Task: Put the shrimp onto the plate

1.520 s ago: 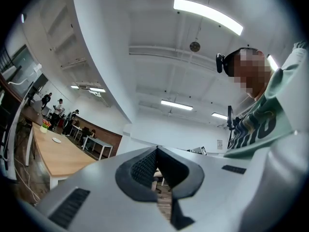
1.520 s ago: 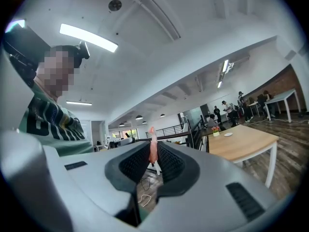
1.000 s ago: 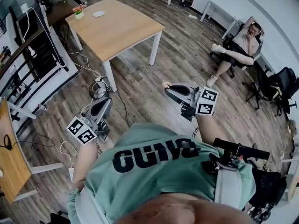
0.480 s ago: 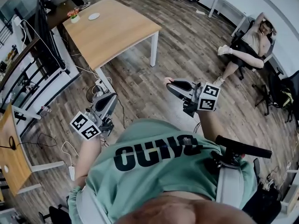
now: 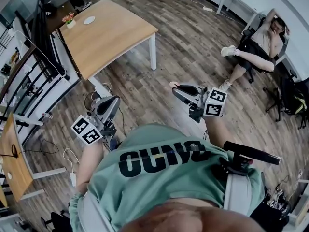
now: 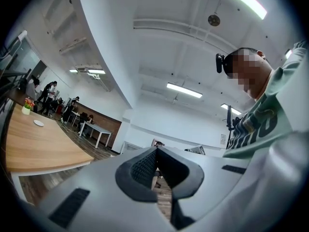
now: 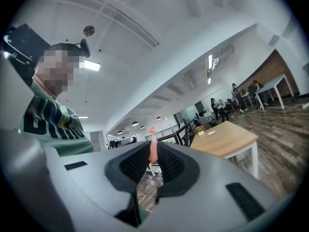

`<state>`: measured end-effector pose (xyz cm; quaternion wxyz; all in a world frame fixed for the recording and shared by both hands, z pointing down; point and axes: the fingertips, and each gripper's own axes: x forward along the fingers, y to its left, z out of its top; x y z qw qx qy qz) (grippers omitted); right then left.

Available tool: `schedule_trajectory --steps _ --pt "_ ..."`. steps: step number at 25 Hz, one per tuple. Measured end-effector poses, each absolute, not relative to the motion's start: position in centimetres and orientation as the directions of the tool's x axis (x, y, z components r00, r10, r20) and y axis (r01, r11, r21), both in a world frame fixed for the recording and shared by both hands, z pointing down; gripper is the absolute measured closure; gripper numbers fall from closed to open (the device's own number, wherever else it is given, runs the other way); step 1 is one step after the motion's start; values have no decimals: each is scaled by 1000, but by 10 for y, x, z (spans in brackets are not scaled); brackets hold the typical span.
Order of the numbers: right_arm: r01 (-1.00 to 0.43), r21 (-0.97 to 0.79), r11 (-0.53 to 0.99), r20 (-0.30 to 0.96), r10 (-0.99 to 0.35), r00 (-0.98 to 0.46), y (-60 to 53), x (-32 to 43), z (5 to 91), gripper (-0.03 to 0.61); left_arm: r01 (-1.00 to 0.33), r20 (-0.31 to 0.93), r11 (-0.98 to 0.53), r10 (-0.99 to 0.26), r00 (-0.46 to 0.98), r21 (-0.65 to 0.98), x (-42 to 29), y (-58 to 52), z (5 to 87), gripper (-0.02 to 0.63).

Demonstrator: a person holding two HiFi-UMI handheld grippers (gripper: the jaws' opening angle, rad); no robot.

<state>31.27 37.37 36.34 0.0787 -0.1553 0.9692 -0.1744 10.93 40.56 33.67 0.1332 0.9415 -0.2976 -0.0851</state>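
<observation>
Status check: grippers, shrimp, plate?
Left gripper shut, empty. Right gripper shut on shrimp. Plate on far table, wood floor between.

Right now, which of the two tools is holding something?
The right tool: a pink shrimp is pinched between its jaws. The left tool has its jaws shut on nothing.
</observation>
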Motion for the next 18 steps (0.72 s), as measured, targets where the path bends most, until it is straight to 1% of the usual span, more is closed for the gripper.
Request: schedule_trajectory --steps 5,8,13,18 --pt "-304 -373 876 -86 -359 -929 349 328 367 529 -504 -74 -803 -551 831 319 127 377 340 620" --pt "-315 -379 870 -79 -369 -926 329 322 369 529 -488 -69 -809 -535 842 327 124 356 344 620" --pt "-368 -354 860 -51 -411 -910 281 297 368 529 -454 -100 -824 -511 854 337 90 302 354 620" --pt "-411 -326 851 -37 -446 -894 226 247 355 529 -416 -129 -847 -478 869 331 41 236 347 620"
